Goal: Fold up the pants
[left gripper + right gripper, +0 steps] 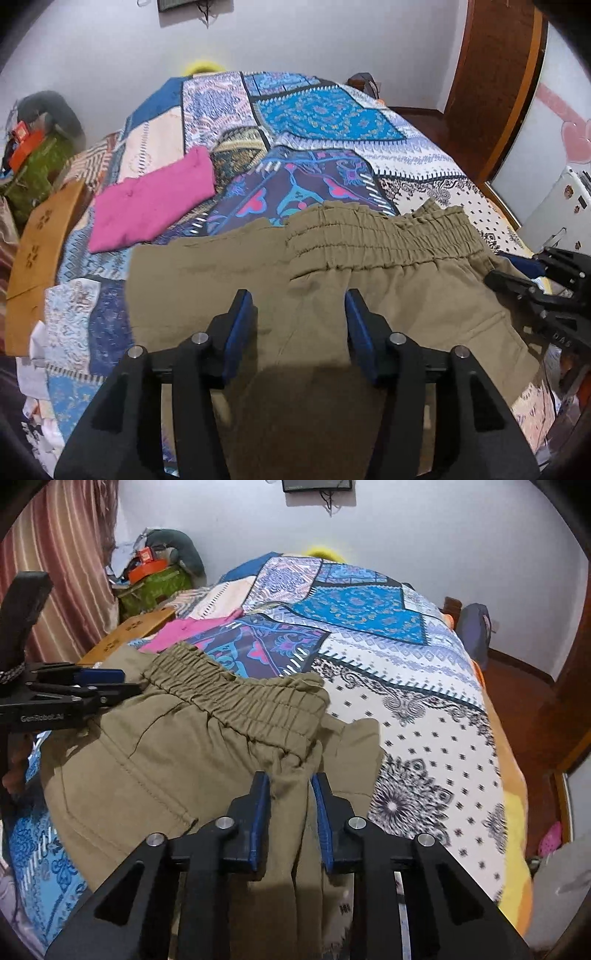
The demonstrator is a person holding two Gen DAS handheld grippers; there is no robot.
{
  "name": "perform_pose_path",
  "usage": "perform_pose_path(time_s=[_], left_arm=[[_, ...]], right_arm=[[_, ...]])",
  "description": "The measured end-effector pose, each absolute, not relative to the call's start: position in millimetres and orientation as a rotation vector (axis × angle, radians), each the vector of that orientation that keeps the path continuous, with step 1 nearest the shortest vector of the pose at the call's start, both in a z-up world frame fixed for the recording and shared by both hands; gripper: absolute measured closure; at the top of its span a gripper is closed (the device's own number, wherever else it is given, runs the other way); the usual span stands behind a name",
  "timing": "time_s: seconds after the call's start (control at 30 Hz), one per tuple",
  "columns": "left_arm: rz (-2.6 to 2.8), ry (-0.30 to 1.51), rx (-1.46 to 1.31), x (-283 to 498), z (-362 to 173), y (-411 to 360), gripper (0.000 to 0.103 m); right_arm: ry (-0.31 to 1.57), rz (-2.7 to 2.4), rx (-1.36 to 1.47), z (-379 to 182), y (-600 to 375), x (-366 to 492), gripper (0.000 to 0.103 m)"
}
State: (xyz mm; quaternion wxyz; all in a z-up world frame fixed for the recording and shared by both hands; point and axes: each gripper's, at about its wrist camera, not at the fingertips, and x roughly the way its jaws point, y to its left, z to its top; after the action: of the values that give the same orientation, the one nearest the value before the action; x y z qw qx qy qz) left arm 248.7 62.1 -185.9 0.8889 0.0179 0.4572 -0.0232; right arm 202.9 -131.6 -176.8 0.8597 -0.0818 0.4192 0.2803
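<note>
Olive pants (369, 258) lie on the patchwork bed cover (325, 114), their elastic waistband away from me. My left gripper (299, 306) hovers over the left part of the pants, its blue pads wide apart and gripping nothing. My right gripper (291, 786) is at the right side of the pants (166, 746), below the waistband, with a bunched fold of fabric filling the narrow gap between its pads. The right gripper (535, 291) shows at the right edge of the left wrist view. The left gripper (110, 686) shows at the left edge of the right wrist view.
A folded pink garment (155, 199) lies on the bed beyond the pants to the left. A wooden bed board (40, 251) runs along the left side, with a green bag (155, 587) and a curtain (62, 554) behind. The floor (524, 701) is to the right.
</note>
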Motion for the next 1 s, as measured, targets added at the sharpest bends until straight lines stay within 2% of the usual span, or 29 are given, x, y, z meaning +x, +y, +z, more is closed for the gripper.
perform_pose_path(time_s=[0.1,0.17,0.2,0.27,0.3,0.37,0.47,0.8,1.0], left_arm=[[-0.029,0.923,0.045,233.9,-171.6,69.8,0.050],[-0.010,0.906,0.042,223.7,-163.1,76.3,0.049],[-0.002,0.896,0.038,218.2,-158.6,80.5,0.048],[0.014,0.885,0.025,207.8,-151.2,90.6,0.039],[0.022,0.880,0.020,204.5,-149.3,94.3,0.030],[0.039,0.863,-0.001,194.4,-145.9,105.7,0.023],[0.051,0.879,-0.037,184.8,-150.0,120.8,0.018],[-0.010,1.009,-0.239,184.5,-200.5,147.7,0.018],[-0.060,1.032,-0.314,199.4,-213.4,151.1,0.018]], right_arm=[[0.867,0.581,-0.179,-165.0,-140.4,196.9,0.075],[0.850,0.567,-0.163,-155.2,-148.7,191.7,0.060],[0.839,0.559,-0.149,-150.2,-153.6,188.8,0.056],[0.827,0.548,-0.127,-144.0,-158.4,185.8,0.044],[0.824,0.545,-0.118,-141.3,-160.3,183.8,0.041],[0.819,0.545,-0.110,-137.6,-162.7,179.9,0.036],[0.820,0.548,-0.117,-138.7,-163.1,174.1,0.028],[0.951,0.524,-0.002,-182.6,-171.5,181.1,0.026],[1.003,0.562,0.091,-198.6,-176.7,195.0,0.024]])
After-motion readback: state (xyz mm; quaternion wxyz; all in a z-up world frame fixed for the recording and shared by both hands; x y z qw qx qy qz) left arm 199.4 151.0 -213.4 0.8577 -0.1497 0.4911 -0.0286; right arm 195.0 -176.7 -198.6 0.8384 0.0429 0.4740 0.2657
